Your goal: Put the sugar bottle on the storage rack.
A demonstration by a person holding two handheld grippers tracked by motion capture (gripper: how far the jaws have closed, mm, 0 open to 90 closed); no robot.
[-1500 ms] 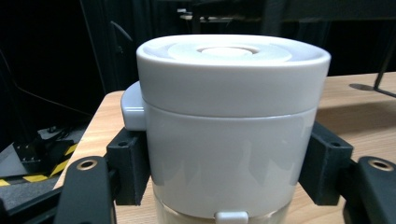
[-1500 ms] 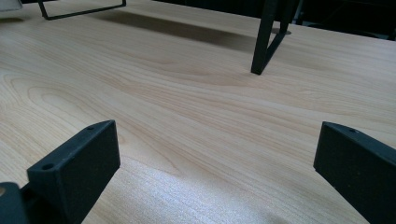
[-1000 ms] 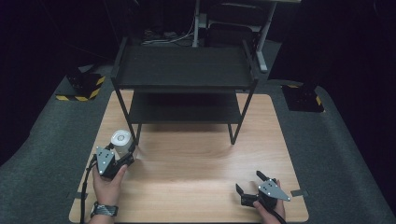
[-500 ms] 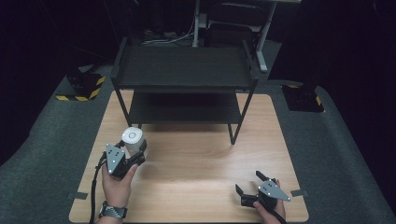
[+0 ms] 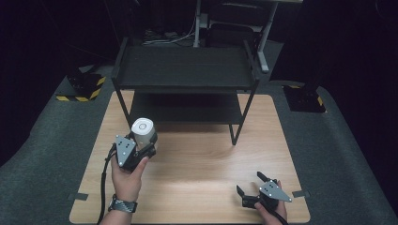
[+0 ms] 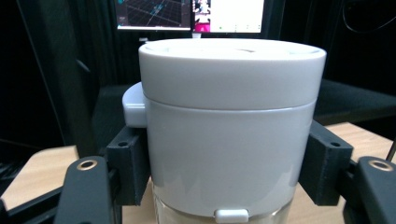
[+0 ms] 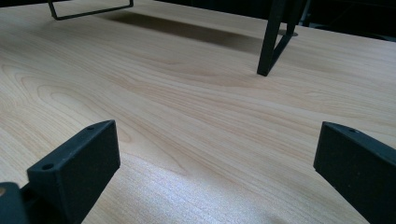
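Note:
A white lidded jar (image 5: pixel 142 131) with a clear lower part is held above the table's left side by my left gripper (image 5: pixel 141 146), whose jaws are shut on its sides. Seen from the left gripper view, the jar (image 6: pixel 229 126) stands upright between the two black pads (image 6: pixel 130 170), with a small white tab at its base. My right gripper (image 5: pixel 251 184) rests low at the table's front right, open, with bare wood between its jaws. In the right gripper view my right gripper (image 7: pixel 215 163) has nothing between its pads (image 7: pixel 81 158).
A black two-level metal rack (image 5: pixel 185 70) stands at the back of the wooden table (image 5: pixel 197 159); one of its legs (image 7: pixel 273 39) stands ahead of the right gripper. Monitors (image 6: pixel 191 14) glow behind the rack. Grey floor surrounds the table.
My left gripper has lifted the jar and carried it away from the front left corner toward the rack. The right gripper has stayed in place.

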